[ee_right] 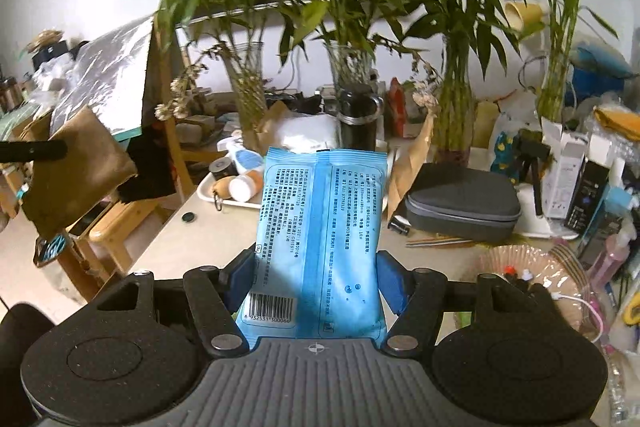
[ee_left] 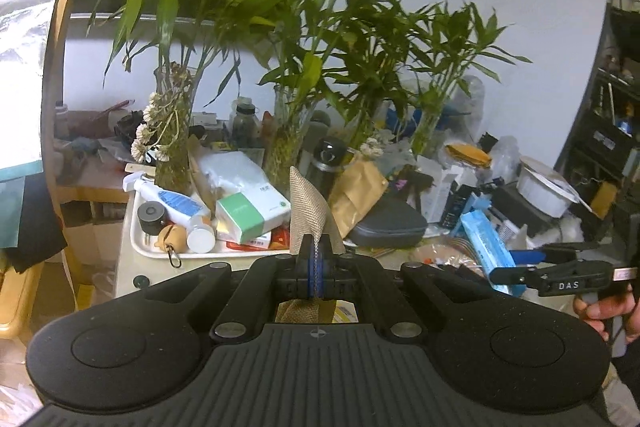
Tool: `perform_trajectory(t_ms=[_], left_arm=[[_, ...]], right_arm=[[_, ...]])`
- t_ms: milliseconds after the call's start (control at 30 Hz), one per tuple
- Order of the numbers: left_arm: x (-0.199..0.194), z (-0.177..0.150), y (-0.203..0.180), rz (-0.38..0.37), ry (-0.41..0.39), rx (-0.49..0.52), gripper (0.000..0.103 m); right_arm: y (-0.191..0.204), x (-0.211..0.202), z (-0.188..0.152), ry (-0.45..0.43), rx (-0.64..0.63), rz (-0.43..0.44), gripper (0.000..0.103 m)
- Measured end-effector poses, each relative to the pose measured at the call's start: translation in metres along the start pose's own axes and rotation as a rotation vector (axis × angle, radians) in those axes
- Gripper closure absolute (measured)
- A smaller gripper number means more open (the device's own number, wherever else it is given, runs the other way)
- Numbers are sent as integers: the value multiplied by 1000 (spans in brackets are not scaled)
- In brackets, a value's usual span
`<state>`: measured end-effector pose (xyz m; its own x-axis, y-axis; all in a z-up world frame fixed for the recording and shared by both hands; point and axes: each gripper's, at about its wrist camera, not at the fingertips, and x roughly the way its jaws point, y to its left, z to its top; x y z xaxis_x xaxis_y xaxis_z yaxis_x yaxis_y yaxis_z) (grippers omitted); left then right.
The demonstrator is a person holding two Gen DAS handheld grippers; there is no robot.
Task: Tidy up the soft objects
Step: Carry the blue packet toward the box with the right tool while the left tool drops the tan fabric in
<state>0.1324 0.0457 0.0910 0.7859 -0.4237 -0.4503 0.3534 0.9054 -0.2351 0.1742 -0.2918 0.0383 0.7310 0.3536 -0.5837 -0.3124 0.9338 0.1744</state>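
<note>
Left claw (ee_left: 316, 259) pinches tan cloth (ee_left: 306, 205); right claw (ee_right: 316, 271) grips blue pack (ee_right: 320, 227).

Left hand-held gripper (ee_left: 316, 263) clamped on tan woven cloth (ee_left: 308, 211), a corner standing up above the jaws. Beyond: cluttered desk (ee_left: 400, 259), white tray (ee_left: 138, 227), vases of bamboo (ee_left: 288, 139). Right hand-held gripper (ee_left: 516, 267) at right edge, grasping blue pack (ee_left: 486, 247)

Blue pack (ee_right: 320, 247) lower end hidden behind gripper body; print unreadable
</note>
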Motion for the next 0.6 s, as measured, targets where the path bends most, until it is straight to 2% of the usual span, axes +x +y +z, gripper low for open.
perform_trajectory(t_ms=[67,200,433,533,600], left_arm=[[-6,-3,-7,-31,3,29,102],[-14,-13,-25,-5,12,91,102],[-18,-30,-47,-5,66,111,102],[-13,-36,-48,1,98,59,102],[-8,-41,-42,-13,119,-32,101]], right_arm=[[4,-8,-3,-4,-14,5,36],[8,-19,-12,-12,-16,7,36],[19,-35,-31,-20,-24,31,36],[23,-38,-36,-20,-35,45,36],[26,-41,-38,-22,-38,51,35]])
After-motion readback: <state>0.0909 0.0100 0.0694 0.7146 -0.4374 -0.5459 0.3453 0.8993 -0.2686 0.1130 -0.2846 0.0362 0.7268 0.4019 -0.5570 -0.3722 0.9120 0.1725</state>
